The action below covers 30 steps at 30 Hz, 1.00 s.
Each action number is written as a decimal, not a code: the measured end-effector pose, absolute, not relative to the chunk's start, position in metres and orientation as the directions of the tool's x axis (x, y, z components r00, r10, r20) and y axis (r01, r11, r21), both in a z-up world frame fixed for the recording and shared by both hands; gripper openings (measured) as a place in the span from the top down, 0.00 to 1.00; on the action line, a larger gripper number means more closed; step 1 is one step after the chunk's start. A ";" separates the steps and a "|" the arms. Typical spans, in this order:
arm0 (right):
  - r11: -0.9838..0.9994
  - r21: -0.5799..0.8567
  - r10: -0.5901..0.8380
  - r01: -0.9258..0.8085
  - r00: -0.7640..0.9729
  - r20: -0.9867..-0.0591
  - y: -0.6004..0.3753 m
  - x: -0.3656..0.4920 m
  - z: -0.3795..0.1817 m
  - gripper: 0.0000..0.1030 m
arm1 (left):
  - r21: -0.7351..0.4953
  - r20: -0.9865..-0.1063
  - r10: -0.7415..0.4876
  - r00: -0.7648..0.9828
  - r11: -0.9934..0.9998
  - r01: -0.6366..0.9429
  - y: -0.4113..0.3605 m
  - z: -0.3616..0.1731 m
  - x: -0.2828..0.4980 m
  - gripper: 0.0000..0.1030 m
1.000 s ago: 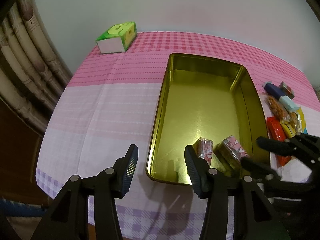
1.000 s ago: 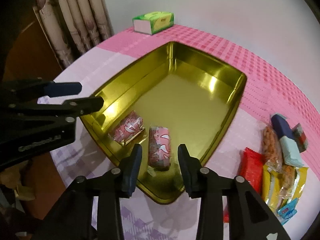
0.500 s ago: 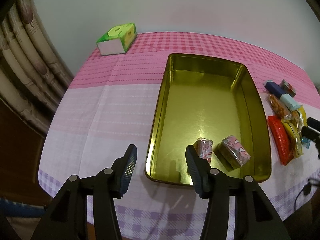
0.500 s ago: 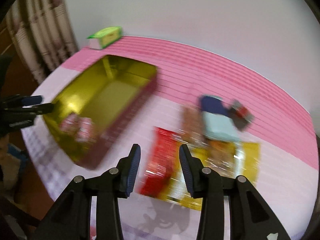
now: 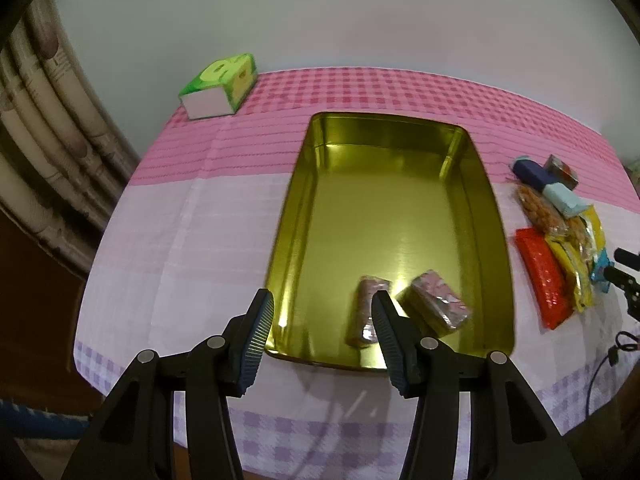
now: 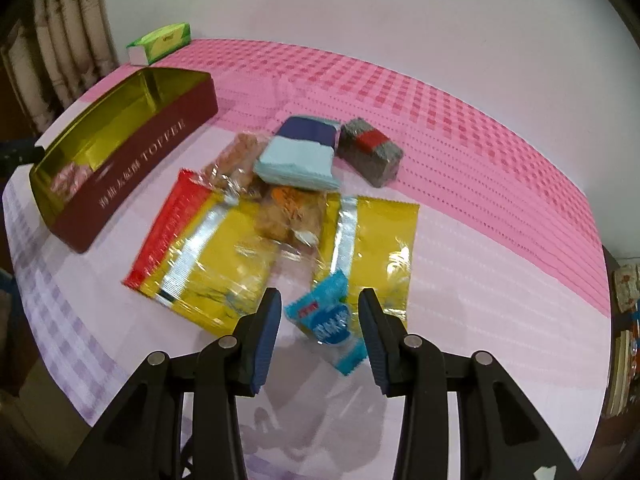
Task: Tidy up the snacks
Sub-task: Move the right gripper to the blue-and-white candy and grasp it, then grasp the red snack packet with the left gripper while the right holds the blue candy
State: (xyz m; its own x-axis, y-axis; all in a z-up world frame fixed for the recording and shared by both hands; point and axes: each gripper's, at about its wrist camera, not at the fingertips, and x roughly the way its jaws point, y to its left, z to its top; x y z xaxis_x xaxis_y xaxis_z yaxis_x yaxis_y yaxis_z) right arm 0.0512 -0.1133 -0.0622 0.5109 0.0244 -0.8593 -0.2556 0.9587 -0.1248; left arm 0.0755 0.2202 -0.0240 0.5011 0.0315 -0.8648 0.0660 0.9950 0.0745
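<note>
The snacks sit in a loose heap on the surface (image 6: 500,280), right of the gold tin (image 6: 132,92). Nearest my right gripper (image 6: 320,320) lies a small blue packet (image 6: 328,320), framed between the two fingers (image 6: 266,332), which stand apart and do not touch it; they hold nothing. The blue packet rests partly on a yellow packet (image 6: 376,240). A second yellow packet (image 6: 216,256) lies to the left, overlapping a red packet (image 6: 168,228). Clear bags of brown snacks (image 6: 288,216) sit in the middle of the heap, a pale blue packet (image 6: 296,160) and a dark blue one (image 6: 308,130) farther off, and a grey-and-red box (image 6: 370,150) to their right.

In the left wrist view, two pink wrapped snacks (image 5: 436,306) (image 5: 366,312) lie inside the tin (image 5: 400,128) at its near end, side by side but apart. My left gripper (image 5: 324,336) hangs over the tin's near left corner, fingers (image 5: 260,332) spread and empty. The right gripper's tip (image 5: 624,272) shows at the right edge, beside the heap.

The surface wears a pink checked cloth. A green tissue box (image 5: 220,84) stands at the far left corner, with a curtain (image 5: 48,128) beyond.
</note>
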 end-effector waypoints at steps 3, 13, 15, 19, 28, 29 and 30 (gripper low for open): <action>0.952 -0.125 0.035 -0.279 0.506 -0.862 -0.121 0.050 -0.065 0.63 | 0.072 -0.864 0.012 0.503 0.992 0.100 0.202 -0.019 0.070 0.49; 0.932 -0.068 0.112 -0.355 0.465 -0.878 -0.130 0.048 -0.081 0.64 | 0.034 -0.880 -0.068 0.470 0.978 0.204 0.129 -0.022 0.063 0.49; 0.933 -0.049 0.129 -0.358 0.456 -0.881 -0.133 0.046 -0.084 0.65 | 0.025 -0.887 -0.084 0.454 0.973 0.230 0.110 -0.026 0.062 0.49; 0.937 -0.020 0.153 -0.348 0.462 -0.873 -0.141 0.040 -0.085 0.64 | 0.009 -0.893 -0.111 0.437 0.964 0.264 0.084 -0.034 0.062 0.49; 0.954 0.017 0.168 -0.300 0.487 -0.857 -0.150 0.034 -0.093 0.69 | -0.020 -0.908 -0.126 0.399 0.966 0.259 0.052 -0.048 0.072 0.49; 0.956 0.017 0.166 -0.292 0.491 -0.855 -0.151 0.034 -0.094 0.69 | -0.019 -0.908 -0.125 0.399 0.966 0.259 0.049 -0.049 0.073 0.49; 0.958 0.017 0.162 -0.285 0.495 -0.854 -0.152 0.034 -0.094 0.70 | -0.016 -0.909 -0.122 0.399 0.966 0.258 0.047 -0.050 0.074 0.49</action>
State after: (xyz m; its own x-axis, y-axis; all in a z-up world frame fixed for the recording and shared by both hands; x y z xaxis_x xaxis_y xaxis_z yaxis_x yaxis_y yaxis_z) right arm 0.0339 -0.1519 -0.0936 0.4947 0.1619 -0.8538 -0.2849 0.9584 0.0166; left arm 0.0740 0.0470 -0.0496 0.3987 -0.1217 -0.9090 0.2576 0.9661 -0.0164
